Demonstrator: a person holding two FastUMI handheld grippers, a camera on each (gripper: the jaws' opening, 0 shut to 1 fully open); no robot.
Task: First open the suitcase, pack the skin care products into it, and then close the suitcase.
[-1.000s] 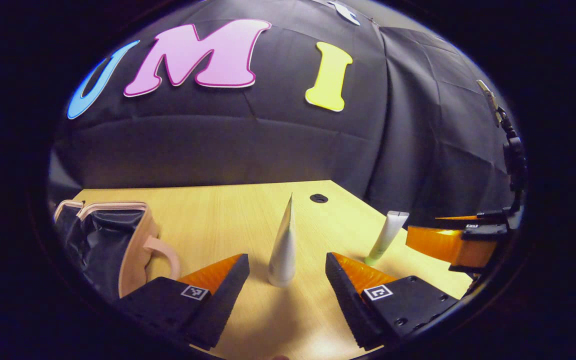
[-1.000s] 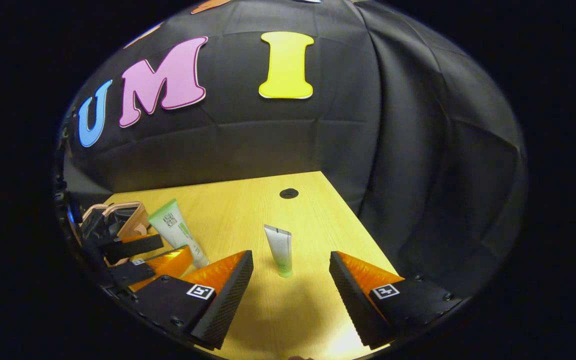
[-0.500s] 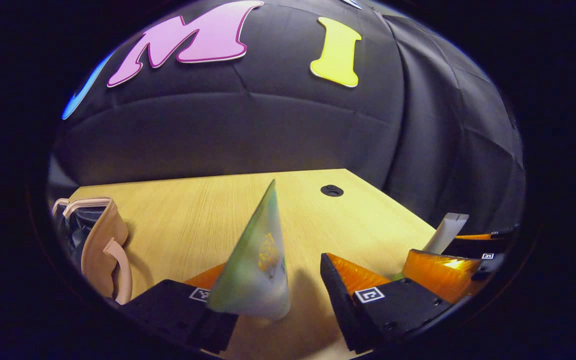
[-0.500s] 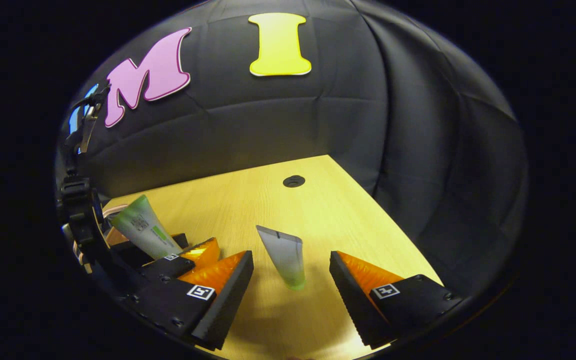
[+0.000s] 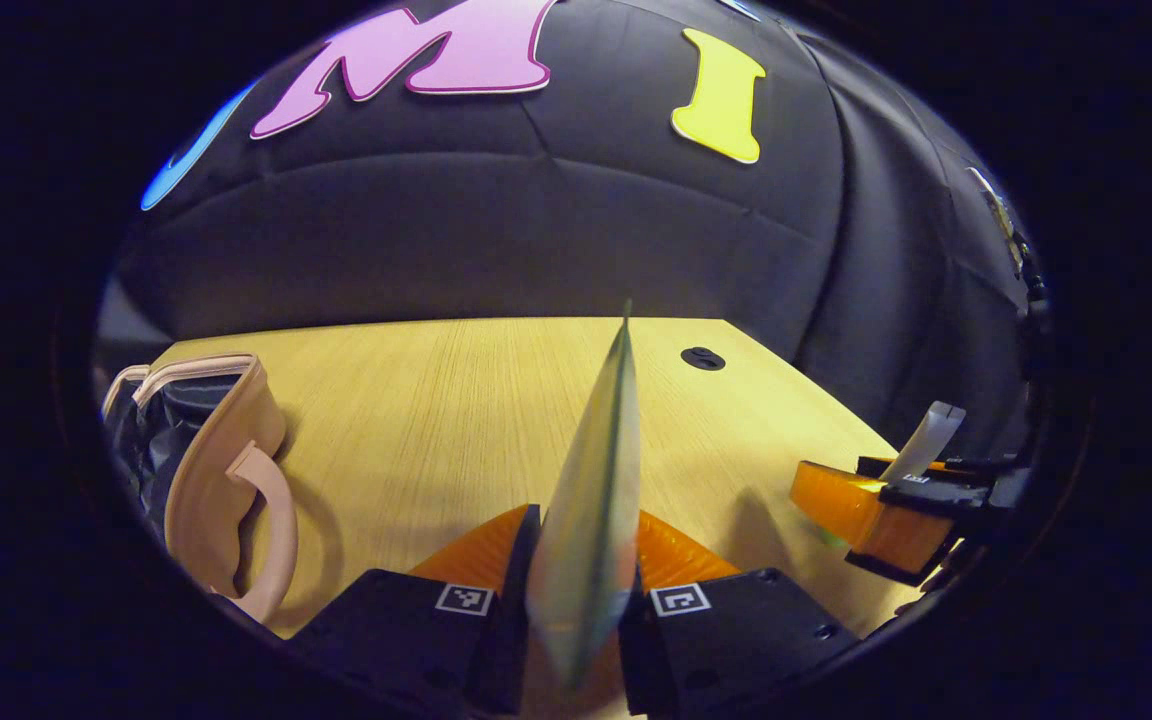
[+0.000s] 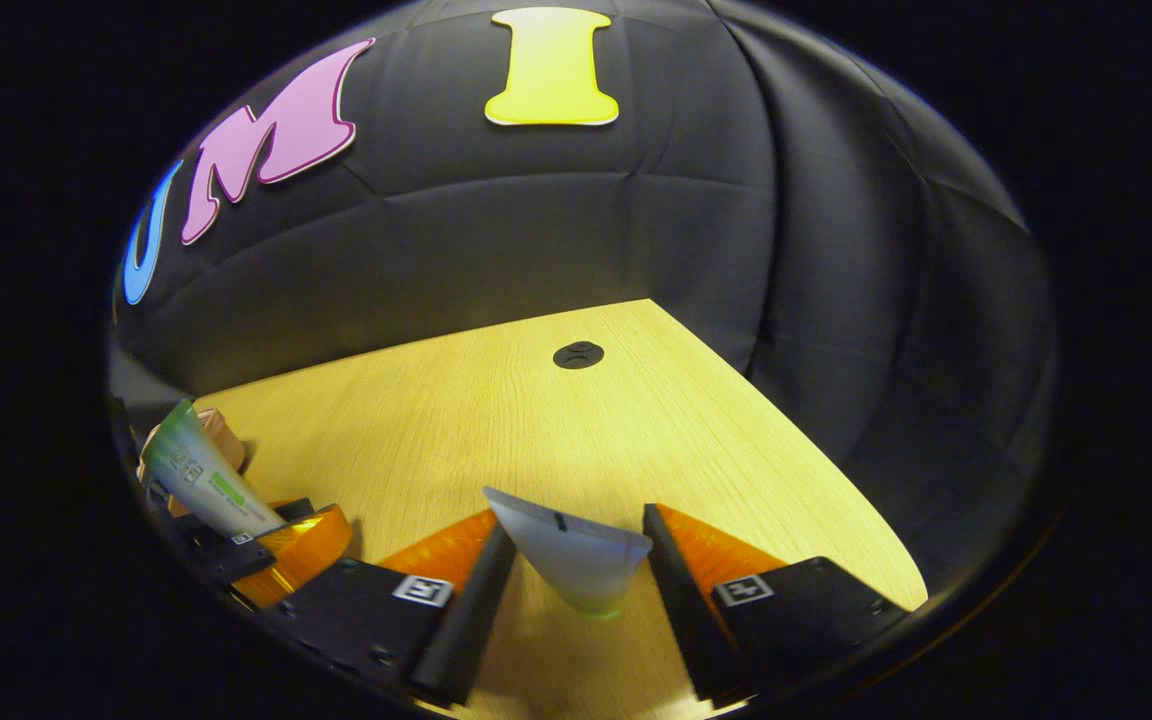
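My left gripper (image 5: 576, 590) is clamped on the large tube (image 5: 591, 500), both fingers pressed against its flat sides. In the left gripper view I see the tube edge-on: a thin pale wedge with a greenish tint, tapering up to a sharp crimped end, its lower part blurred. In the right gripper view the same tube (image 6: 204, 478) shows its broad face, white fading to green at the crimp, with a green printed patch. My right gripper (image 6: 576, 580) has the small tube (image 6: 571, 555) between its narrowed fingers; whether both touch it I cannot tell. It is whitish with a flat crimped top and a green bottom end. The suitcase (image 5: 206, 465), pale pink with a curved handle and dark lining, stands open at the left of the wooden table (image 5: 416, 400).
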